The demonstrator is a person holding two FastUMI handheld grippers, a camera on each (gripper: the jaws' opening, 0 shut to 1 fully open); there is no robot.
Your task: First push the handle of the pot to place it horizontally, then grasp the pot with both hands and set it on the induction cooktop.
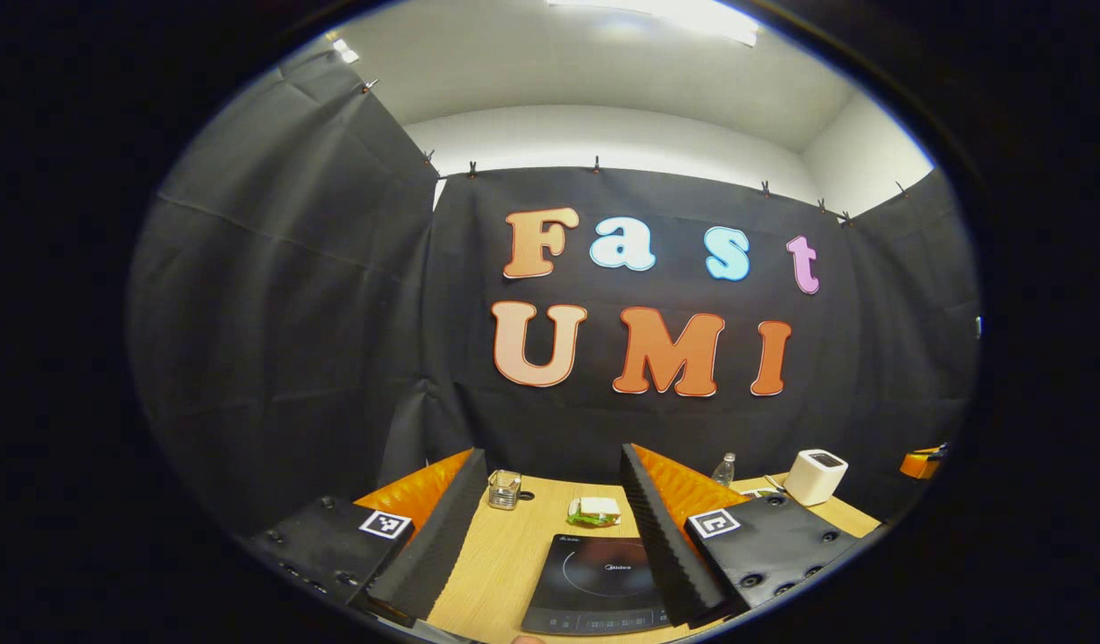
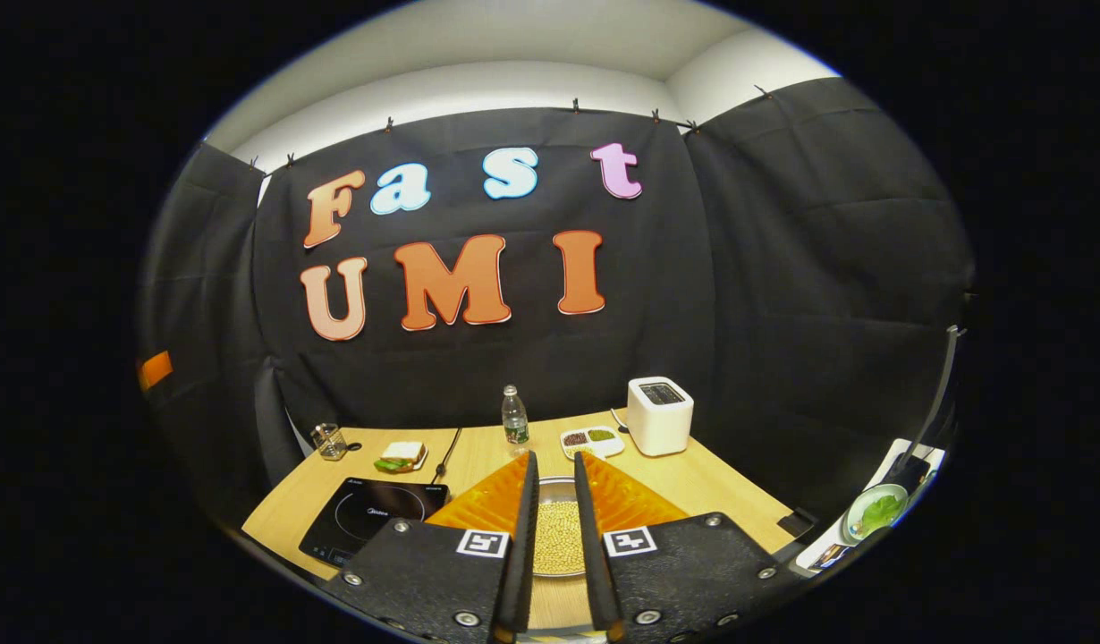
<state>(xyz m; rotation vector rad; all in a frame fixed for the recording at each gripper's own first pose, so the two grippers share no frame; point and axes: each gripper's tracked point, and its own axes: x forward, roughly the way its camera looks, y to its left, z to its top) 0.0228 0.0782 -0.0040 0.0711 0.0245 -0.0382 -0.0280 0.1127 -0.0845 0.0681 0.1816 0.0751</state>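
Observation:
A metal pot (image 2: 557, 535) holding yellowish beans sits on the wooden table (image 2: 693, 483), seen through the narrow gap between my right gripper's fingers. My right gripper (image 2: 555, 458) hovers close over it, slightly open, with nothing pressed between the fingers. The fingers hide the pot's handle. The black induction cooktop (image 2: 371, 519) lies to the pot's left near the front edge. In the left gripper view the cooktop (image 1: 604, 577) lies low between the fingers of my left gripper (image 1: 552, 452), which is wide open and holds nothing.
Behind the cooktop stand a glass cup (image 1: 504, 489) and a sandwich on a plate (image 1: 595, 511). A water bottle (image 2: 514, 416), a divided dish (image 2: 591, 440) and a white toaster (image 2: 659, 416) stand at the back. A bowl of greens (image 2: 876, 512) sits far right.

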